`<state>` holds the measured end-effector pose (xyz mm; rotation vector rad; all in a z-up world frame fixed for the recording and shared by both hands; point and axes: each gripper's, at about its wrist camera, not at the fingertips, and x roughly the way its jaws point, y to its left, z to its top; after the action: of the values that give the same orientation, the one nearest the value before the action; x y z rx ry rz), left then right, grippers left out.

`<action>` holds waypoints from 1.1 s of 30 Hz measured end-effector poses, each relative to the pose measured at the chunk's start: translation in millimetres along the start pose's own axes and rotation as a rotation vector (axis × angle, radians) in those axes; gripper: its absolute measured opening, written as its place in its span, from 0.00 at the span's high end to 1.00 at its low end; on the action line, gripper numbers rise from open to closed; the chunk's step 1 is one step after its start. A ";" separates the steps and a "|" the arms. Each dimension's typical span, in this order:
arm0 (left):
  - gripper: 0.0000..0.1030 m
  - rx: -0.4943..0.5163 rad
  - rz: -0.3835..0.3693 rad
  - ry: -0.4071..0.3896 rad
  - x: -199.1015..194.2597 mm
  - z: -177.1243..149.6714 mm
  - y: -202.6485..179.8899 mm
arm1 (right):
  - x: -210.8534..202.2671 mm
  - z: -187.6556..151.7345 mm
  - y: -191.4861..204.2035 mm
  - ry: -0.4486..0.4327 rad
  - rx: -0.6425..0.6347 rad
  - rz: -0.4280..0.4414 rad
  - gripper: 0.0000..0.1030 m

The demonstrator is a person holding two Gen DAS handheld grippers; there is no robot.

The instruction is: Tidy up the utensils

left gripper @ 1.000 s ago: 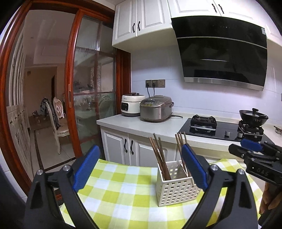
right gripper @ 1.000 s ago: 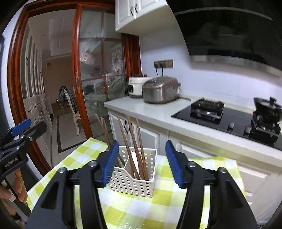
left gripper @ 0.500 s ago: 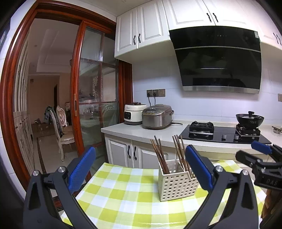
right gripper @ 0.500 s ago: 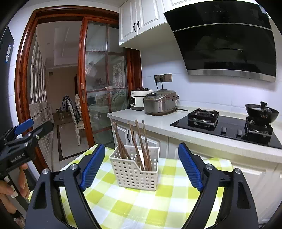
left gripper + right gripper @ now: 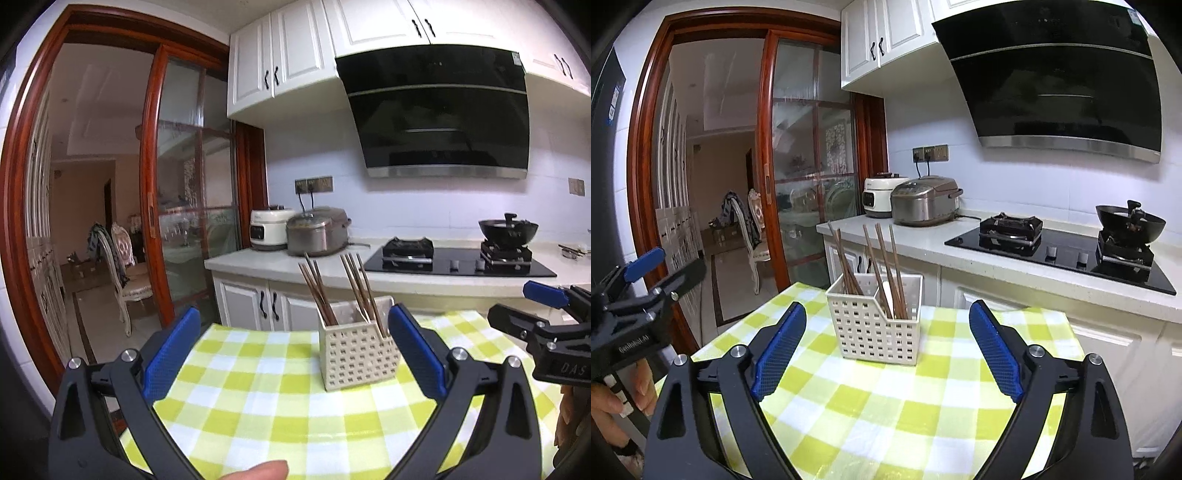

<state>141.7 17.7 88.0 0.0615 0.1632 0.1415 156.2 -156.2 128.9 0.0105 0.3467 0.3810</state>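
The chopsticks are stood in a white perforated basket on the checked tablecloth, while the left gripper and the right gripper, whose jaws have just been opening, are held wide and empty.

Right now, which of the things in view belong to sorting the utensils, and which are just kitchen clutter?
Part of the job:
- white perforated basket on the checked tablecloth
- wooden chopsticks standing in both its compartments
- left gripper and right gripper, both open, holding nothing

Just lying about:
- white cooker and steel rice cooker
- gas hob
- black wok
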 end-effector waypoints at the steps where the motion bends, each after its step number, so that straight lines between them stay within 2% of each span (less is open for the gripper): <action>1: 0.04 -0.002 -0.006 0.001 -1.0 -2.0 -1.0 | -0.7 -3.0 1.3 0.006 -0.010 0.000 0.18; 7: 0.04 -0.014 -0.066 0.041 0.1 -16.2 -1.9 | -1.8 -18.4 3.9 0.040 -0.057 0.012 0.18; 11: 0.04 -0.005 -0.110 0.074 3.4 -23.9 -2.7 | -2.2 -22.1 -2.5 0.046 -0.041 0.014 0.18; 33: 0.04 0.002 -0.099 0.071 0.0 -33.2 -4.9 | -4.9 -21.2 4.8 0.036 -0.048 0.032 0.18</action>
<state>136.9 14.5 55.0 0.0502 0.2370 0.0450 143.1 -154.7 110.9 -0.0376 0.3735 0.4216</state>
